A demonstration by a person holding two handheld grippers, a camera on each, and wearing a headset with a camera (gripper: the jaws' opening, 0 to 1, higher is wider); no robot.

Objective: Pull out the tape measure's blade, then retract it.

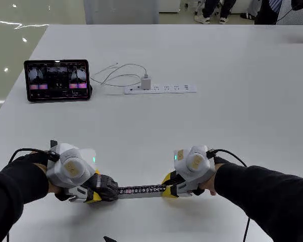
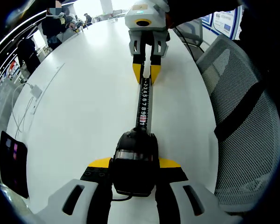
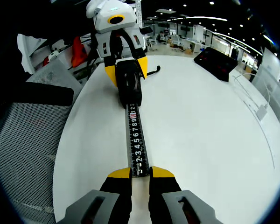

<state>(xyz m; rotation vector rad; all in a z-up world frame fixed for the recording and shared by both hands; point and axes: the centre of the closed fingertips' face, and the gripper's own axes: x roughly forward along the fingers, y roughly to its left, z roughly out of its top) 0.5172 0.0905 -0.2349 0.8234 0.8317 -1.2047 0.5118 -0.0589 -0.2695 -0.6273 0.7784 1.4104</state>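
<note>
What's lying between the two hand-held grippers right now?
The tape measure's blade, pulled out, spans from the case in the left hand-held gripper to the right hand-held gripper pinching its tip; the head view shows it.

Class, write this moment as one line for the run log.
left claw: shut on tape measure case | right claw: shut on blade tip | blade: partly out, straight between claws | stage: not yet retracted
</note>
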